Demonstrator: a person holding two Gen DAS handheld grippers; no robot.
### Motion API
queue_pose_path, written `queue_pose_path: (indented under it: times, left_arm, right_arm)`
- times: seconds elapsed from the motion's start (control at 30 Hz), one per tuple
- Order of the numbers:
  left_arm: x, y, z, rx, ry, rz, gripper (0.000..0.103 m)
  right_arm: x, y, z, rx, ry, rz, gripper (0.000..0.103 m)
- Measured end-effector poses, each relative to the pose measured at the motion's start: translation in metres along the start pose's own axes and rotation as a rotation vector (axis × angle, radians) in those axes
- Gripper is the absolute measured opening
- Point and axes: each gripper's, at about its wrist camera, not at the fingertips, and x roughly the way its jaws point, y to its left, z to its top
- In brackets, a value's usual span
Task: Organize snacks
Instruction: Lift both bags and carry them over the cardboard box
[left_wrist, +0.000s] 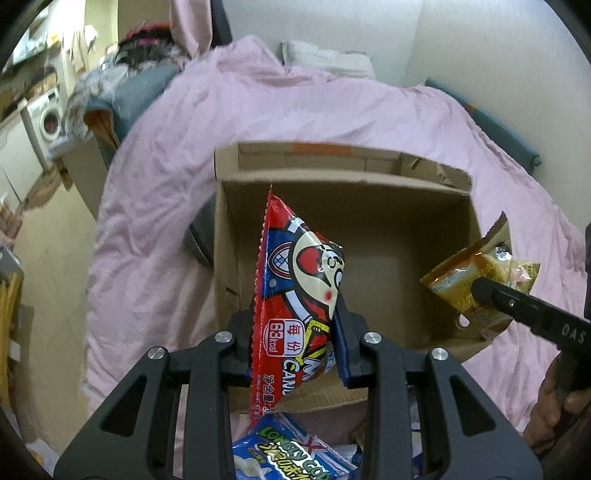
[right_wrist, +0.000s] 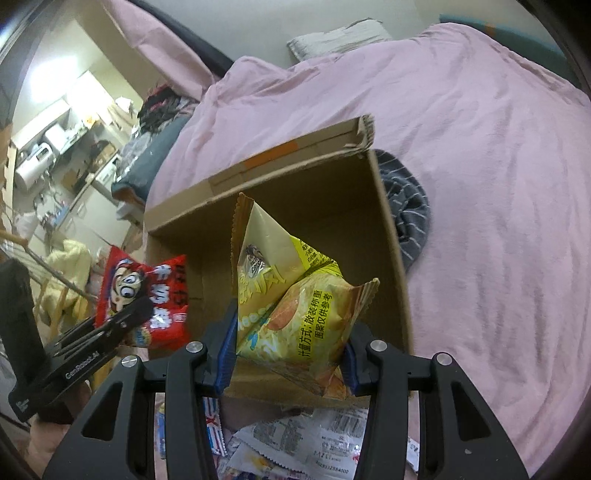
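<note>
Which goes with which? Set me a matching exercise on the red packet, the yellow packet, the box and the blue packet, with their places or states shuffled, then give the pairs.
Things:
1. red packet
2. yellow packet
3. box
4. blue packet

Places or states:
A. open and empty on the pink bedding
B. lying below the grippers, in front of the box
C. clamped in the right gripper
D. clamped in the left gripper

Pairs: 1-D, 2-C, 3-A, 4-B
</note>
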Motion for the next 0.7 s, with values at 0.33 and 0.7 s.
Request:
queue_pose_path:
  times: [0.33, 0.7]
  left_arm:
    - [0.017, -0.010, -0.009, 0.041, 0.028, 0.018, 0.028]
    - [0.019, -0.014, -0.013, 0.064, 0.045, 0.002, 0.030]
  right_arm:
    - [0.024, 0.000, -0.009, -0.001, 0.081, -0.059, 0.050]
    - [0.030, 0.003, -0.006, 0.005, 0.096, -0.046, 0.051]
